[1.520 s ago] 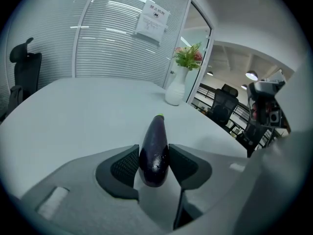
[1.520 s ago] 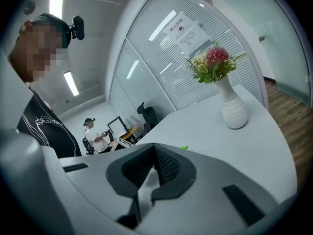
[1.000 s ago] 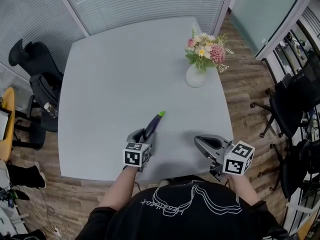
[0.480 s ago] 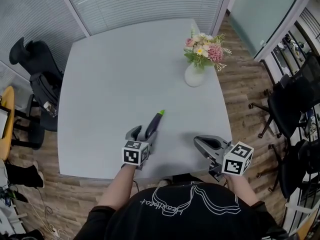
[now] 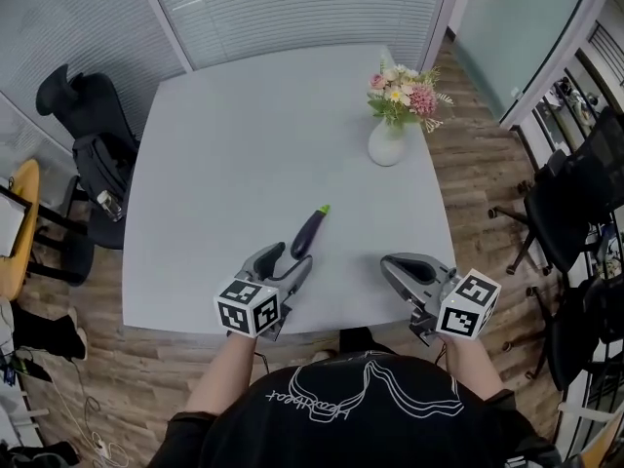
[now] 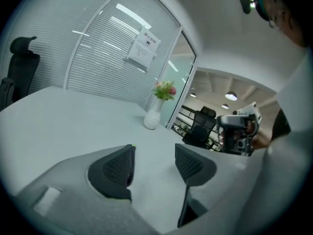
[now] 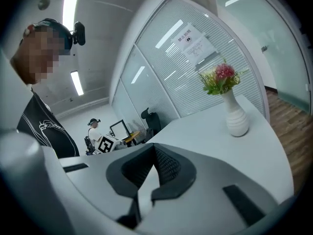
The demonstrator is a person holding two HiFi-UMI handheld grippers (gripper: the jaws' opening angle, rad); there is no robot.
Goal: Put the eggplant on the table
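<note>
Eggplant (image 5: 308,234) is laid flat on the table (image 5: 244,144), just ahead of the left gripper (image 5: 291,261), whose jaws are spread wide around nothing, so the placing is judged done, while the unneeded right gripper (image 5: 405,266) is seen closed and empty.

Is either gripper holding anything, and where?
Nothing held. Eggplant lies on the table; left gripper open, right gripper shut on nothing.

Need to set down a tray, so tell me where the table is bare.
Bare: the left side of the table, far edge to near edge, and the middle between vase and eggplant. Crowded: the near edge, where left gripper and right gripper hover by the eggplant, and the far right corner with the vase.
</note>
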